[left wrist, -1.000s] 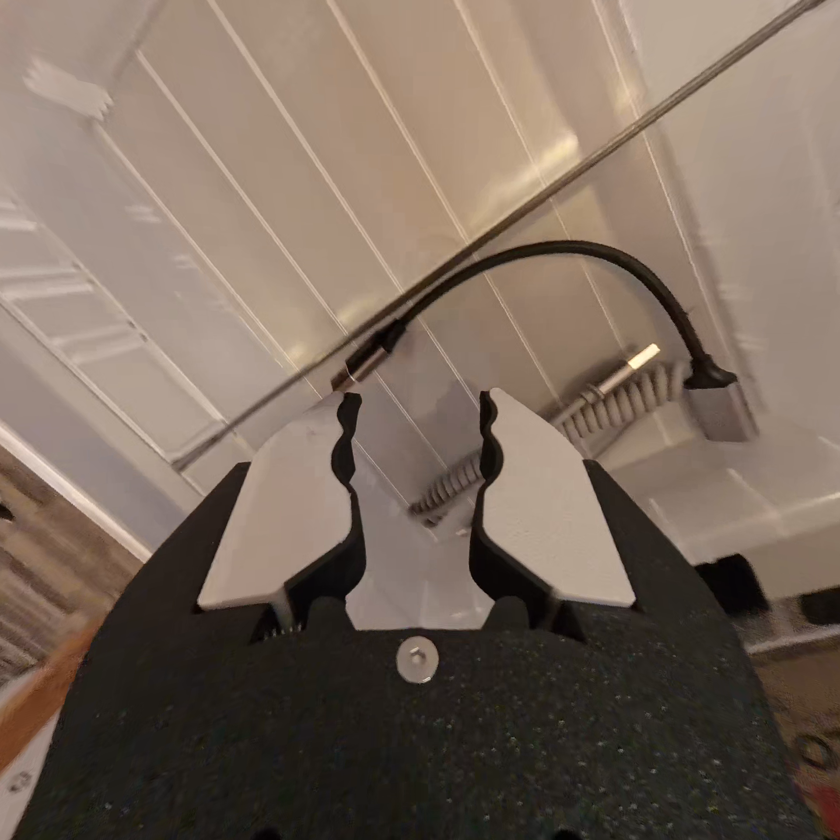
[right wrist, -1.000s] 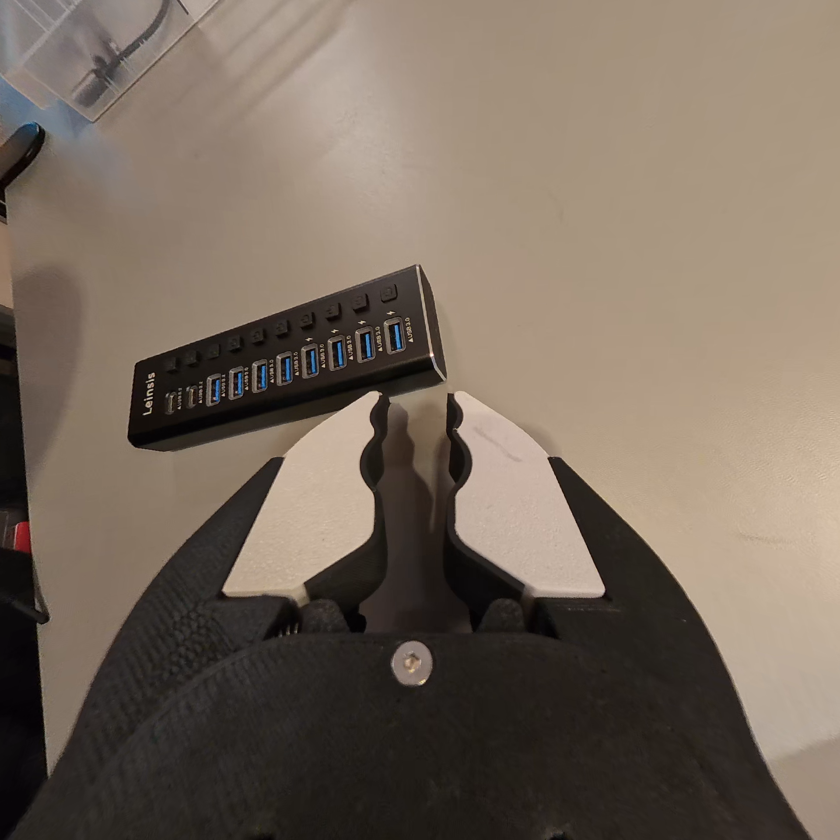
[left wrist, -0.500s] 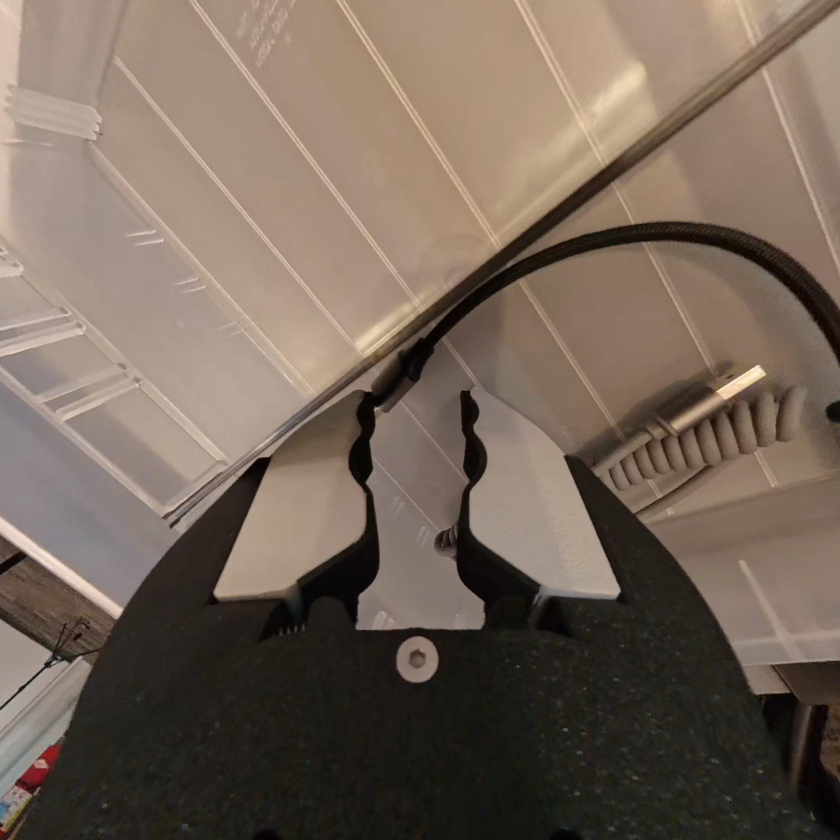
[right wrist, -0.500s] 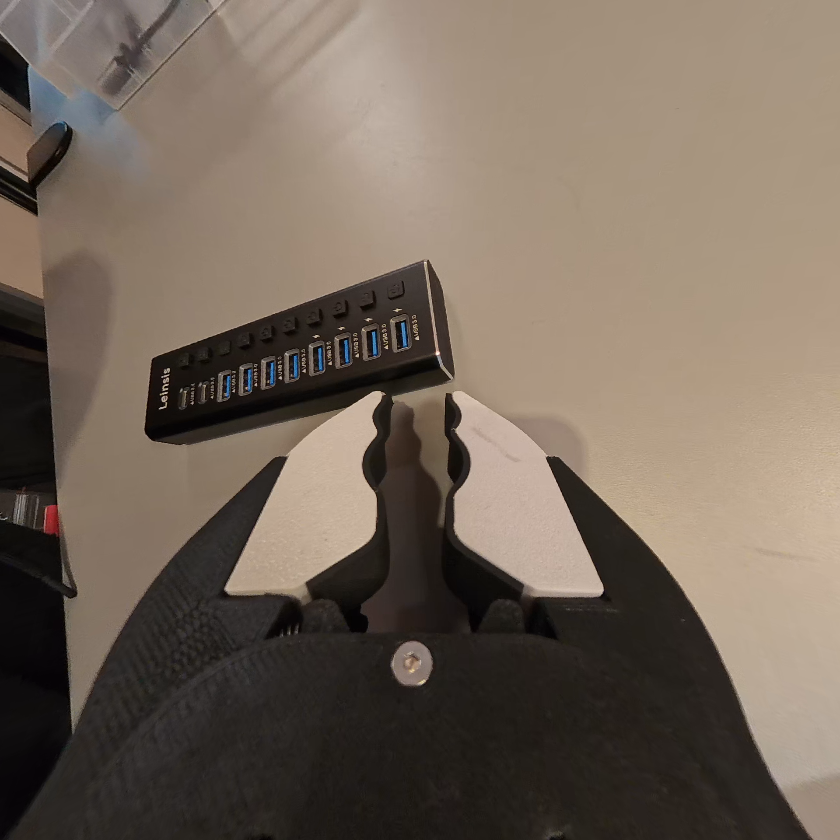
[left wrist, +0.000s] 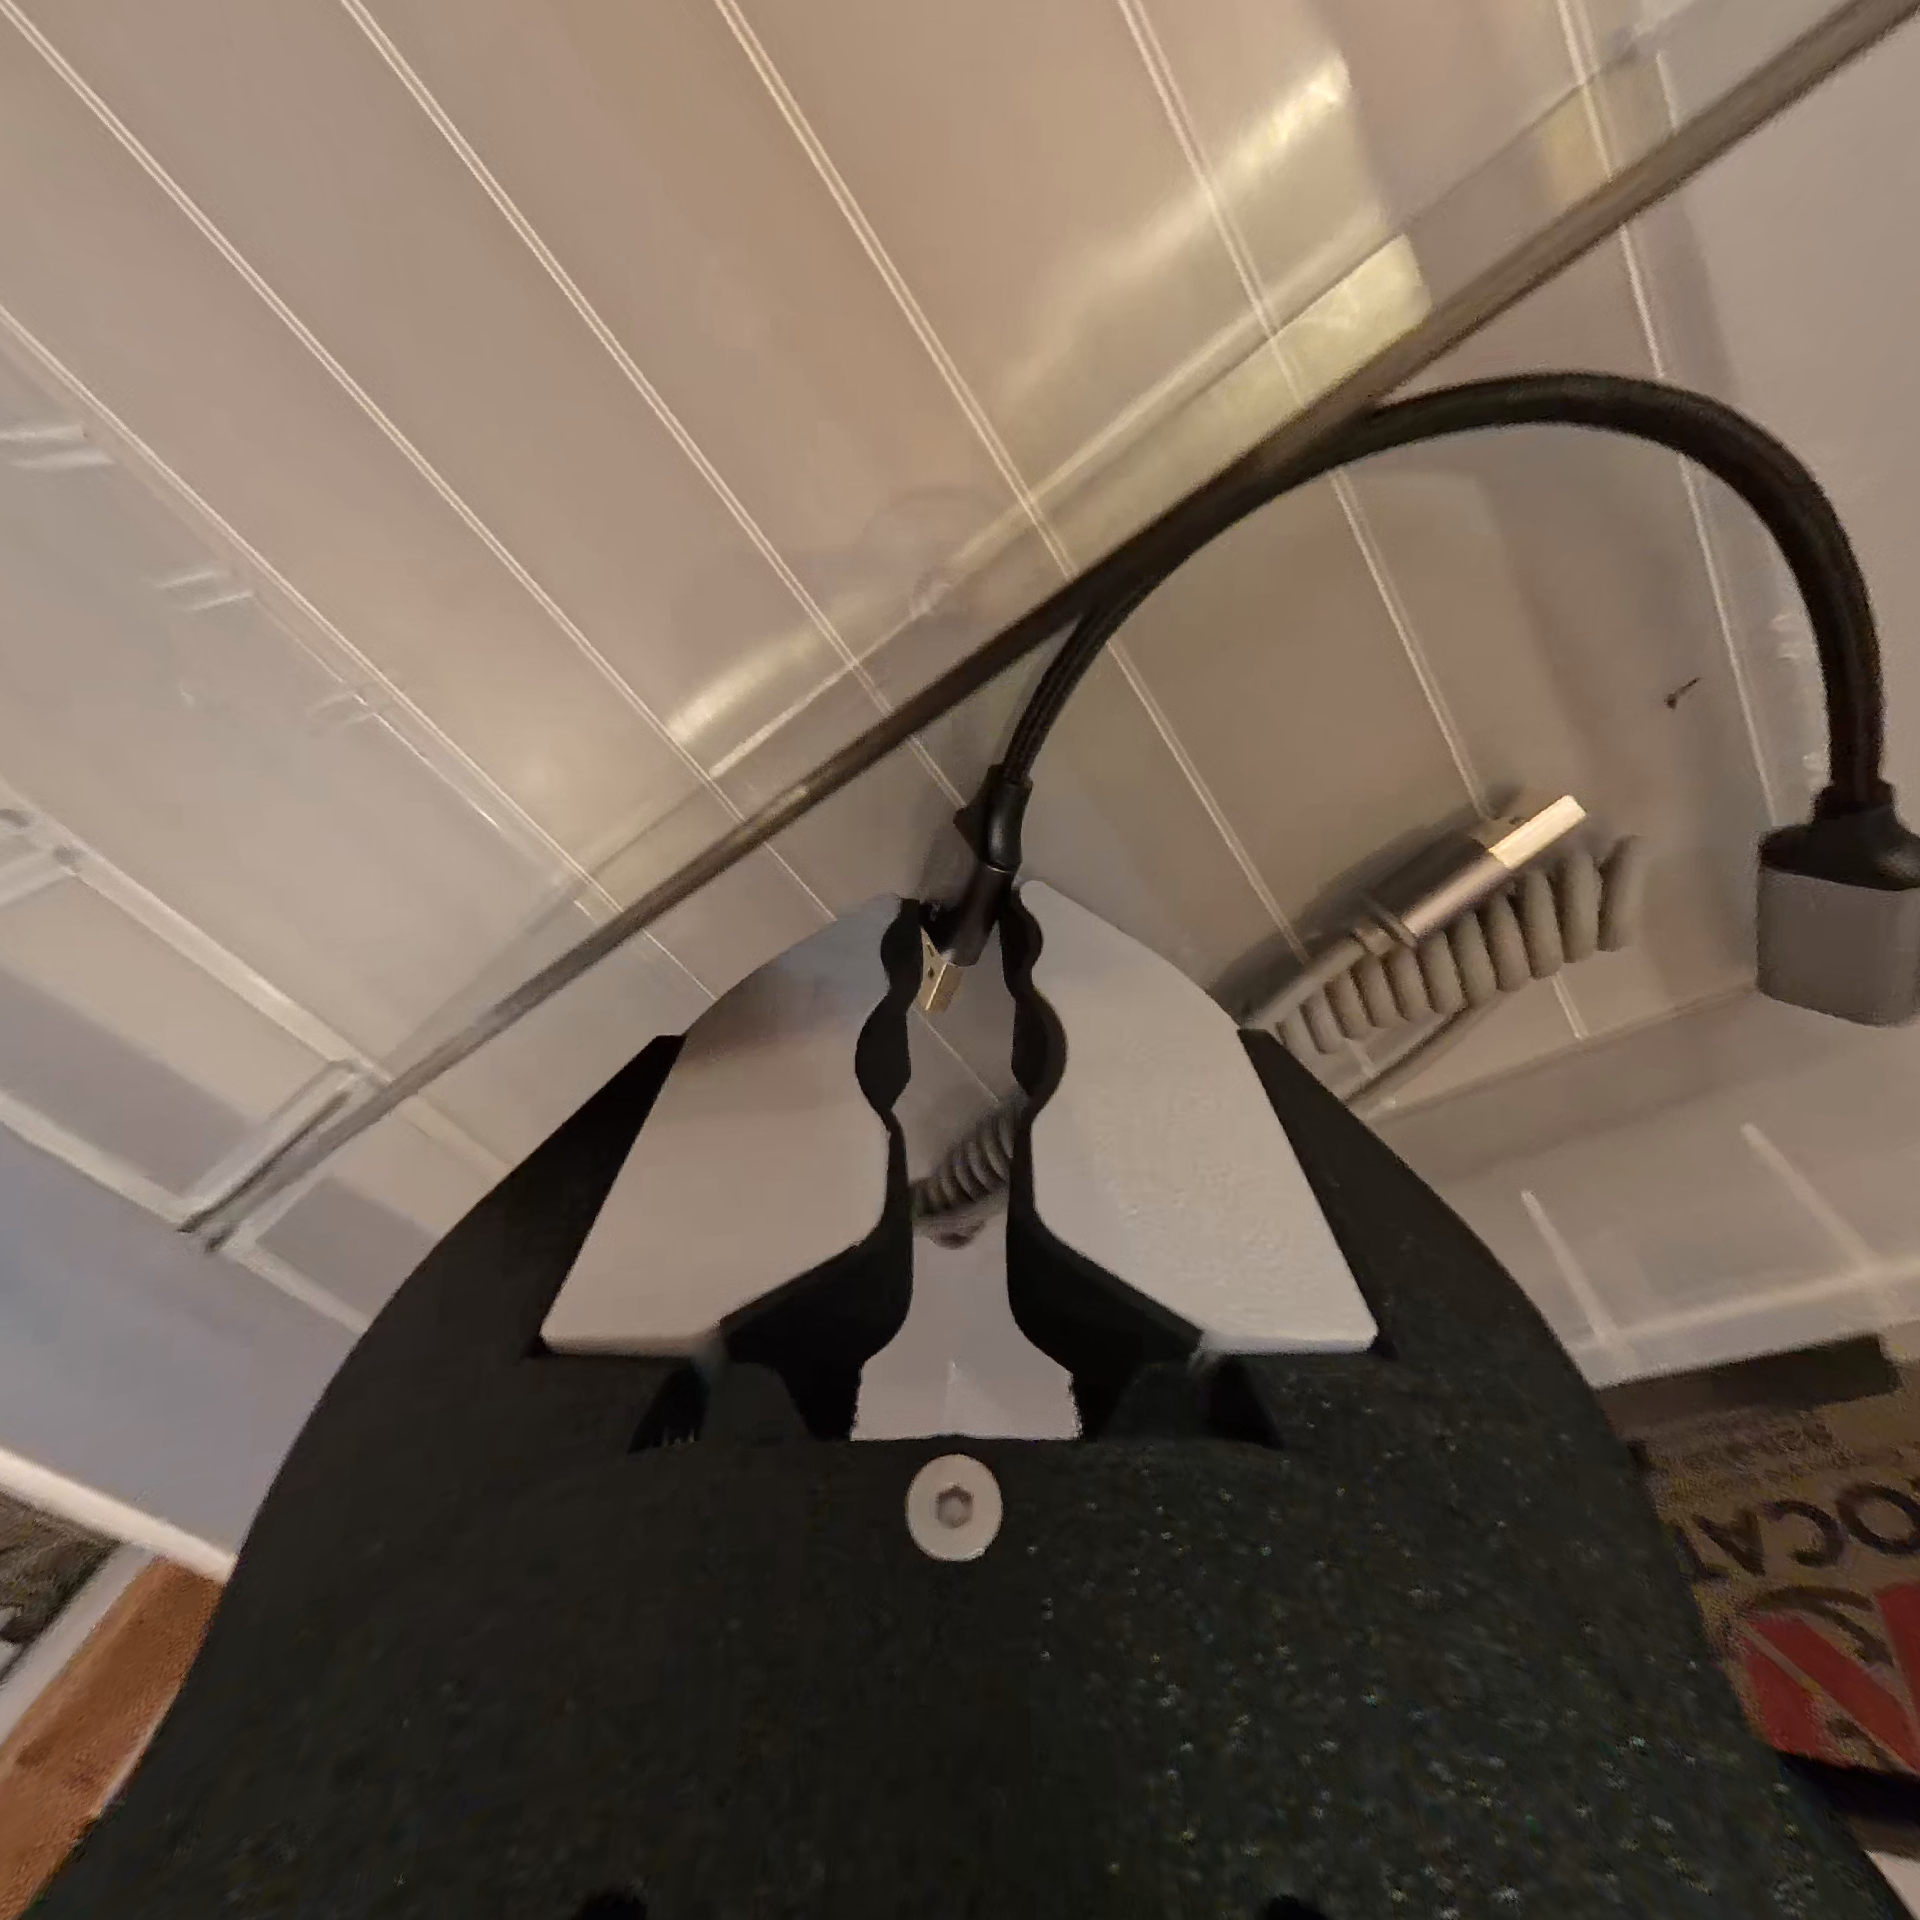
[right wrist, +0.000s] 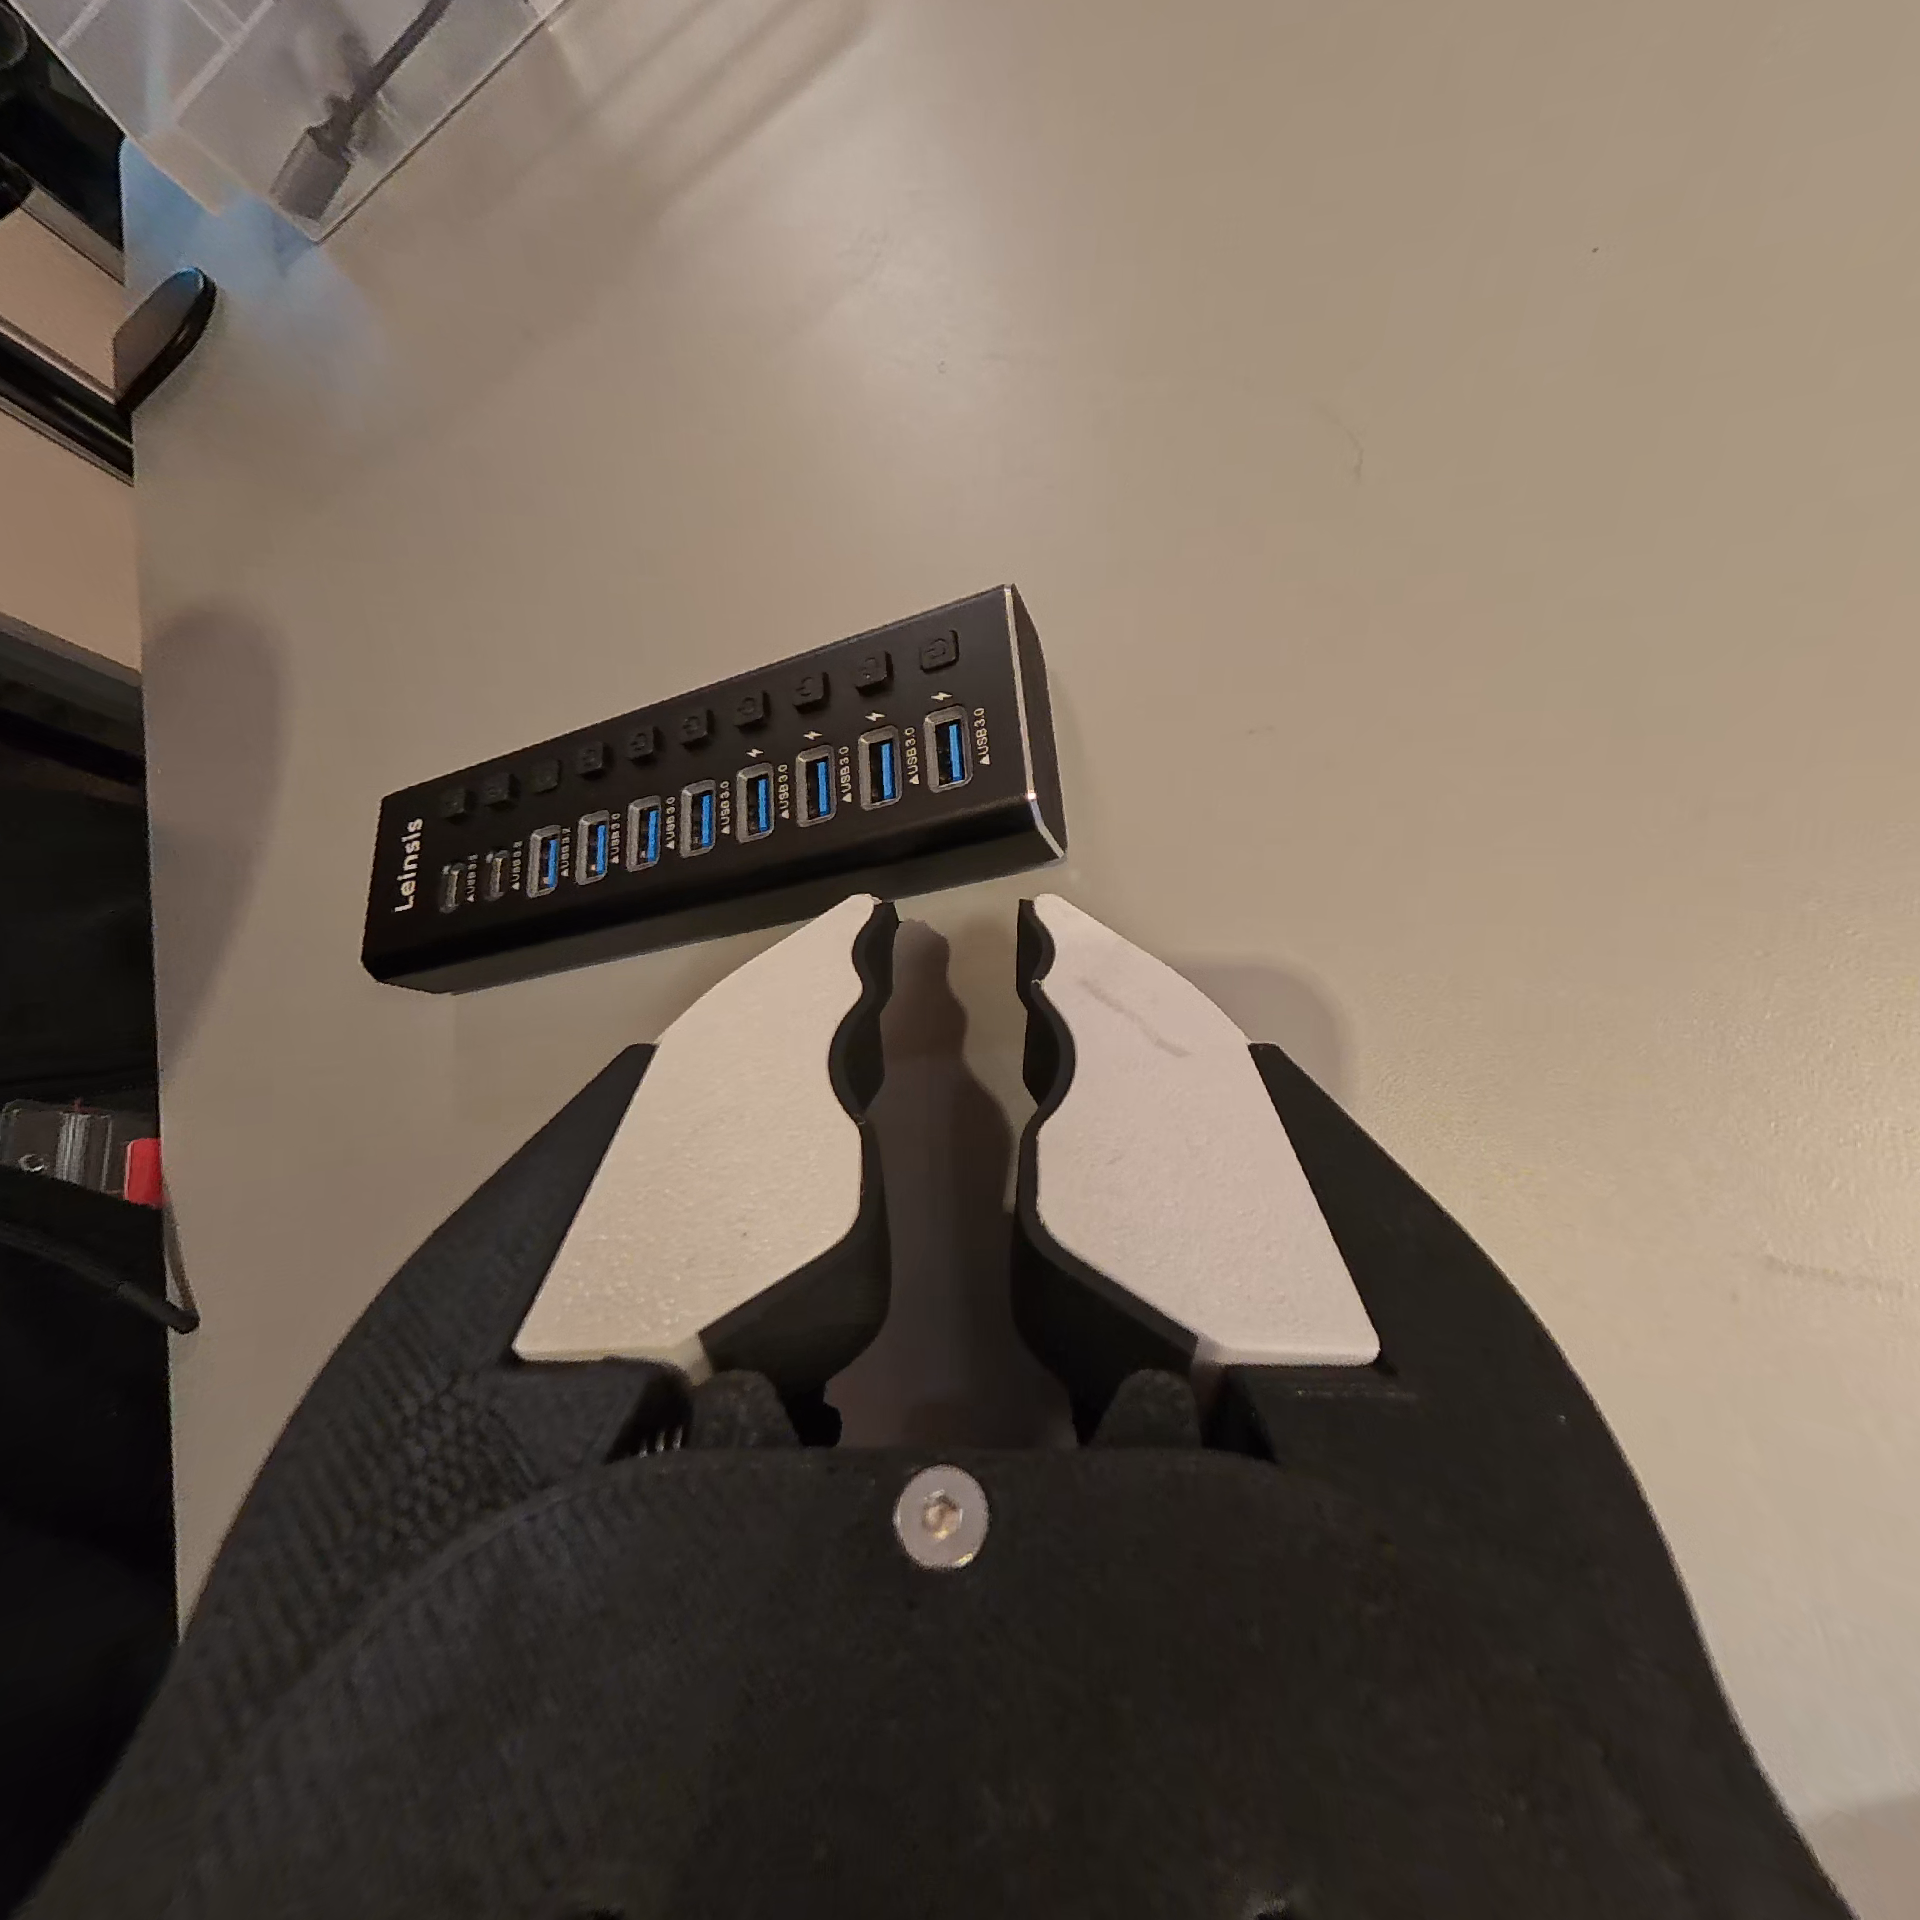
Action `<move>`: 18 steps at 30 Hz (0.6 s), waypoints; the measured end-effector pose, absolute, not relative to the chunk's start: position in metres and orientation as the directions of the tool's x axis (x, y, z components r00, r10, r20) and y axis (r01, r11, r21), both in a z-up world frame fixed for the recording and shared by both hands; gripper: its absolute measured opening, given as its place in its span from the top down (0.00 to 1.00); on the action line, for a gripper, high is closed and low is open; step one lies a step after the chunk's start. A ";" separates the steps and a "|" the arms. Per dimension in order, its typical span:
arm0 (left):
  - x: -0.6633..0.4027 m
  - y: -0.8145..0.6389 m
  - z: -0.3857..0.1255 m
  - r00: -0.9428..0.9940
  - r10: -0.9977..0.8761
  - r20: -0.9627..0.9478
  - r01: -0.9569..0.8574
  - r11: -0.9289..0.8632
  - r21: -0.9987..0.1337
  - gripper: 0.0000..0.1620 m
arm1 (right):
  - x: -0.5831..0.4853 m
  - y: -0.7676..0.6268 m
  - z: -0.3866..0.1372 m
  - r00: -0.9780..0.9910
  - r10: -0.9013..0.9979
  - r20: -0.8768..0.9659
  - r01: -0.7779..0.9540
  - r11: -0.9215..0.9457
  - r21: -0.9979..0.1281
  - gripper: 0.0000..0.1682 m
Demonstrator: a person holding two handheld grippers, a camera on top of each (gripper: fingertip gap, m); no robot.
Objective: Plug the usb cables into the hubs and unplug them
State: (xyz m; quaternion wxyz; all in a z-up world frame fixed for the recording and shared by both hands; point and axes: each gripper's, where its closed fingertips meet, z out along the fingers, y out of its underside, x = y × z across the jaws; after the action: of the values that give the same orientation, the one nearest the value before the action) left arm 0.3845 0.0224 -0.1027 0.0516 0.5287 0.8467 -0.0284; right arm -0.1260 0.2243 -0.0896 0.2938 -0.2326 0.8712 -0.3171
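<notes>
**Plug between left tips, hub waiting on table**

Table (right wrist: 1351, 416), pale beige. On it a long black hub (right wrist: 717, 800), blue ports in a row w/ small buttons behind, all ports bare. Right gripper (right wrist: 956, 914) just short of hub, fingers apart, holding nothing. Clear bin (left wrist: 727, 416) holds the black braided cable (left wrist: 1507, 436) and a grey coiled cable (left wrist: 1455, 966). Left gripper (left wrist: 961, 914) nearly closed on black cable's metal plug (left wrist: 951, 961), pinched at tips.
</notes>
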 end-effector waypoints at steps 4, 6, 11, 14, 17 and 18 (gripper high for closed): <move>0.387 0.035 -0.095 -0.550 0.834 -0.037 0.835 0.550 -0.006 0.94 | -0.126 0.226 -0.090 -0.715 -0.594 -0.368 -0.220 0.691 -0.688 0.87; 0.386 0.039 -0.079 -0.606 0.795 0.004 0.794 0.605 -0.063 0.95 | -0.125 0.226 -0.089 -0.711 -0.596 -0.374 -0.218 0.691 -0.689 0.87; 0.391 0.045 -0.013 -0.686 0.728 0.025 0.704 0.671 -0.233 0.95 | -0.125 0.228 -0.086 -0.698 -0.603 -0.386 -0.207 0.686 -0.697 0.87; 0.389 0.046 0.037 -0.710 0.703 0.052 0.633 0.668 -0.392 0.95 | -0.125 0.228 -0.085 -0.697 -0.607 -0.382 -0.207 0.680 -0.703 0.87; 0.361 0.048 0.076 -0.703 0.697 0.141 0.516 0.635 -0.575 0.95 | -0.126 0.226 -0.084 -0.710 -0.603 -0.364 -0.204 0.671 -0.713 0.86; 0.344 0.050 0.085 -0.682 0.704 0.198 0.459 0.623 -0.634 0.95 | -0.127 0.224 -0.084 -0.719 -0.597 -0.355 -0.199 0.666 -0.719 0.86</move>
State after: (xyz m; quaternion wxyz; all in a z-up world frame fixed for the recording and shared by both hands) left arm 0.3439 0.0500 0.0854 -0.2196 0.3327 0.8737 -0.2790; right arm -0.1273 0.2240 -0.0837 0.2955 -0.2305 0.8636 -0.3374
